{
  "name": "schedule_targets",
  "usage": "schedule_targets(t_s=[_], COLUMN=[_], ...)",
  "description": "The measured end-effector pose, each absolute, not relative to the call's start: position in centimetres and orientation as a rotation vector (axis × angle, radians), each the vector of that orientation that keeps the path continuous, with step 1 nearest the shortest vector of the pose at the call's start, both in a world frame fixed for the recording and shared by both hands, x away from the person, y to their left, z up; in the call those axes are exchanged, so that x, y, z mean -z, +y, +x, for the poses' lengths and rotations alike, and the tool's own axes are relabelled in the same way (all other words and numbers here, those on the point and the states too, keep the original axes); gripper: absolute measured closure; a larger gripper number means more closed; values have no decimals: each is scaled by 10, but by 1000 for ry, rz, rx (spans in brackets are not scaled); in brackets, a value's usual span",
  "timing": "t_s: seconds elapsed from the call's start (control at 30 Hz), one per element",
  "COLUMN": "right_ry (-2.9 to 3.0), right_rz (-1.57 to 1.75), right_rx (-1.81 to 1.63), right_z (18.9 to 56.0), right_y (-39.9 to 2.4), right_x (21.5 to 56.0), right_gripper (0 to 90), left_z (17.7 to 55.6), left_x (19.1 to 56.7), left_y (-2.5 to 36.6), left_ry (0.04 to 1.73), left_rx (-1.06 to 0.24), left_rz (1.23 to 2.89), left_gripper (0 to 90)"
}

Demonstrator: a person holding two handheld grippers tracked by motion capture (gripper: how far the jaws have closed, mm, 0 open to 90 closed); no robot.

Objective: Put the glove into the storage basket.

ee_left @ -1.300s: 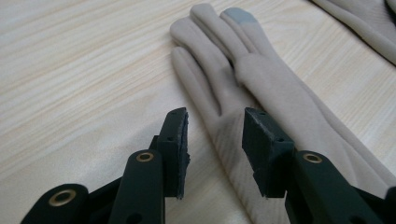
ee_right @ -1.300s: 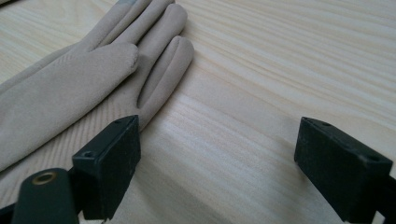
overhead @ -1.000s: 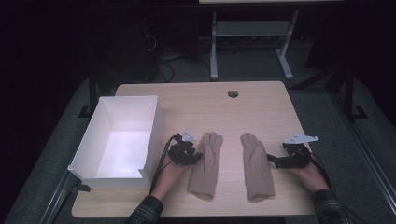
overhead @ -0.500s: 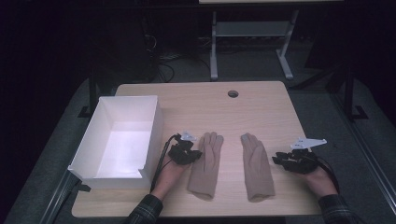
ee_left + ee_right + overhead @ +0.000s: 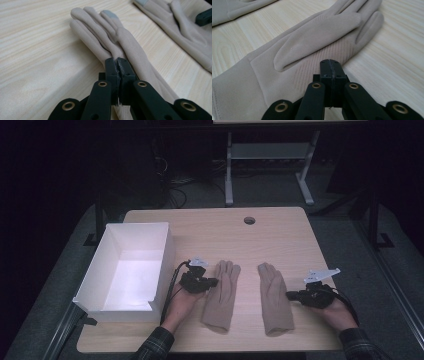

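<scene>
- A dark room surrounds a pale wooden desk (image 5: 280, 230). A white box (image 5: 165, 255) stands open along the desk's left edge, and two beige gloves lie flat side by side near the middle of the front edge, fingers pointing to the far edge.
- The left tongs (image 5: 212, 282) are closed on the outer side of the left glove (image 5: 221, 295), with a sliver of pale fabric apparently caught between the pads. So thin a nip could slip free as soon as the glove is lifted.
- The right tongs (image 5: 291, 295) have just been closing and now stand together at the outer side of the right glove (image 5: 275, 300). From the right gripper view it cannot be told whether any cloth is between them. If none is, the hand would come away empty.
- Held by one side only, either glove would hang and fold, and its loose fingers could drag across the desk or snag on the box wall.
- Both gloves lie well apart from the box. On a carry toward the left edge, a weakly held glove might drop short of it.
</scene>
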State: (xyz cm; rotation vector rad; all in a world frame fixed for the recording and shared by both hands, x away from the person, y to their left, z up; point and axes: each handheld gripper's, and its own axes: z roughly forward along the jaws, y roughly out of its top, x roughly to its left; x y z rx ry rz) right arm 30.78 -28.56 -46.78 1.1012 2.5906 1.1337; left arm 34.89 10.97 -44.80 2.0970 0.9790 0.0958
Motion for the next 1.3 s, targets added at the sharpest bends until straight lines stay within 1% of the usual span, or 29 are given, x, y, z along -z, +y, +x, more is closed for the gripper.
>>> schedule_targets(t_s=[0.23, 0.7, 0.97, 1.13, 1.3], right_ry=[2602, 2646, 2666, 2671, 2665], right_rz=[1066, 983, 926, 933, 932], right_rx=[-1153, -1157, -1153, -1150, -1150], right_z=[311, 318, 320, 320, 322], right_y=[-279, -245, -225, -225, -225], right_x=[469, 468, 468, 468, 469], right_gripper=[899, 899, 900, 900, 900], left_z=[350, 363, 368, 379, 385], left_x=[445, 445, 444, 444, 447], left_y=[108, 90, 86, 84, 77], left_ry=[963, 943, 930, 941, 924], left_rx=[-76, -77, -89, -115, -97], left_rz=[2080, 2064, 2064, 2062, 2067], left_gripper=[880, 879, 879, 879, 879])
